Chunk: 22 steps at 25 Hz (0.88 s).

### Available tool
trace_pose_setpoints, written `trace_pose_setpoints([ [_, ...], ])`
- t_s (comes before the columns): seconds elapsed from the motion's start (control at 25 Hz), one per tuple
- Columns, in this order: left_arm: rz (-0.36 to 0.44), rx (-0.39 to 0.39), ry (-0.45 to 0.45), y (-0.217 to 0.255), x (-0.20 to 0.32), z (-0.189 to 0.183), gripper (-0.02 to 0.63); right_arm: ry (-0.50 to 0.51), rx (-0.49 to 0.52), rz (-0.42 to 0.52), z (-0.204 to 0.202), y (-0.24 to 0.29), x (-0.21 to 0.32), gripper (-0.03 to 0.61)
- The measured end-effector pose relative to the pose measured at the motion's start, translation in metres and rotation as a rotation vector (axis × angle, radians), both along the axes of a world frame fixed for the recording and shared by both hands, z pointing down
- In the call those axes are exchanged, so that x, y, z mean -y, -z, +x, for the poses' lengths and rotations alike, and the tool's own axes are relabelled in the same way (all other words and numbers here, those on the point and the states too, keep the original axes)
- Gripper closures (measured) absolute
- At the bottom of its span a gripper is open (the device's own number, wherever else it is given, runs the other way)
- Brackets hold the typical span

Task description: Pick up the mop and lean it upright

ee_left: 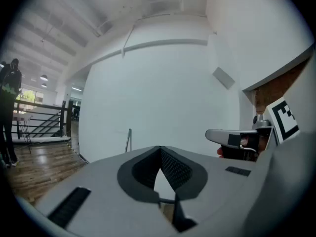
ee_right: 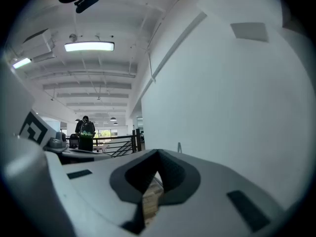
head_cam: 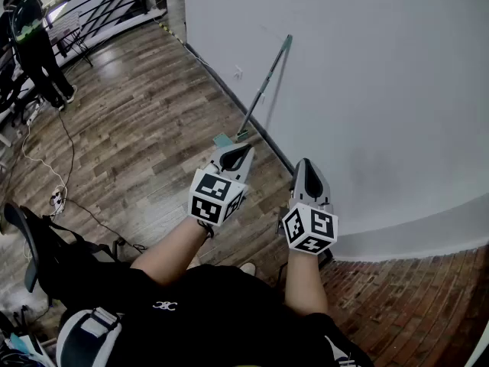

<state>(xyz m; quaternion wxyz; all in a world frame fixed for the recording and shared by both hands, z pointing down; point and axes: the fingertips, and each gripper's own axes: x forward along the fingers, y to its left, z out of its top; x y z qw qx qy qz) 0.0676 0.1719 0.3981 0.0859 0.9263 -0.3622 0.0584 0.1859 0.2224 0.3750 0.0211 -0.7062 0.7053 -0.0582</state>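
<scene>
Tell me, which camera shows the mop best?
The head view. There the mop shows from end to end, leaning on the white wall with its lower end down at the wooden floor. The left gripper view shows only a thin piece of its handle far off, and the right gripper view barely a sliver.

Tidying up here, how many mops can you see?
1. The mop leans against the white wall, its head on the wood floor. Others could be out of view.
</scene>
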Motion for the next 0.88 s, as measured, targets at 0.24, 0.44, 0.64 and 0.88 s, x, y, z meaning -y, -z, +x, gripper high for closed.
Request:
trace_pose_setpoints([
  [0.24, 0.021, 0.01, 0.007, 0.005, 0.007, -0.005, 0.615, 0.01, -0.003, 0.01, -0.007, 0.006, 0.012, 0.565],
  [0.44, 0.027, 0.008, 0.006, 0.008, 0.005, -0.004, 0.615, 0.02, -0.01, 0.017, -0.011, 0.007, 0.011, 0.565],
  [0.64, 0.025, 0.011, 0.004, 0.007, 0.002, -0.002, 0.615, 0.028, 0.001, 0.023, -0.012, 0.008, 0.011, 0.565],
  [0.88, 0.016, 0.007, 0.016, 0.004, 0.001, -0.011, 0.615, 0.042, -0.005, 0.013, -0.022, 0.004, 0.012, 0.565],
])
